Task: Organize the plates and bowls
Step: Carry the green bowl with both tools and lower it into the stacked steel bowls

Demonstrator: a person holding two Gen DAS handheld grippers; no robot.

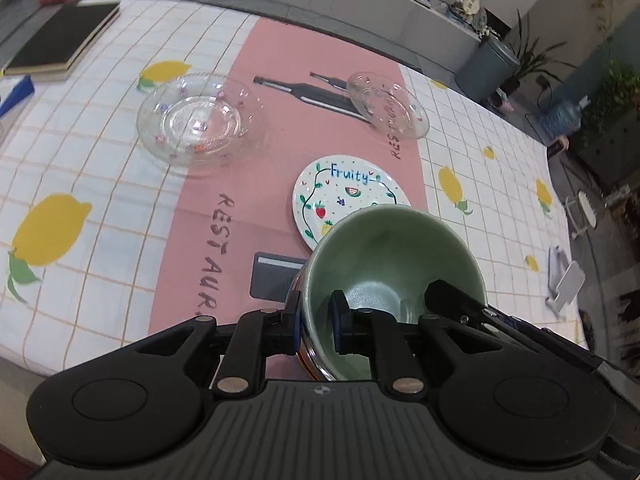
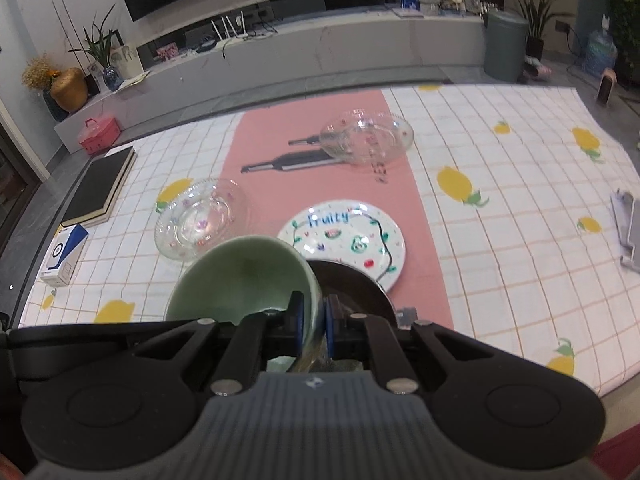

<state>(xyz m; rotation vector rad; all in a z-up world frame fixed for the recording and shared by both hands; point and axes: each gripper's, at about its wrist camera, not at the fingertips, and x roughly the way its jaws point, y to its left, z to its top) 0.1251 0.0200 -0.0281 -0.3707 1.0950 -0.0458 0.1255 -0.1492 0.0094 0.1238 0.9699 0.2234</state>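
Note:
Both grippers grip one green bowl (image 1: 394, 258) by its rim, held tilted above the table. My left gripper (image 1: 316, 320) is shut on its left rim; my right gripper (image 2: 314, 326) is shut on its right rim, where the bowl (image 2: 244, 280) shows too. Beyond lies a white "Fruity" plate (image 1: 340, 192), also in the right wrist view (image 2: 348, 232). A dark bowl (image 2: 352, 288) sits just under my right gripper. A clear glass plate with a bowl in it (image 1: 196, 124) is at left (image 2: 200, 220). A second glass dish (image 1: 388, 106) lies farther back (image 2: 368, 136).
A pink and lemon-print tablecloth (image 2: 500, 216) covers the table. A black book (image 1: 60, 40) and a blue-white box (image 2: 64, 252) lie at the left edge. A grey stand (image 2: 628, 232) sits at the right edge.

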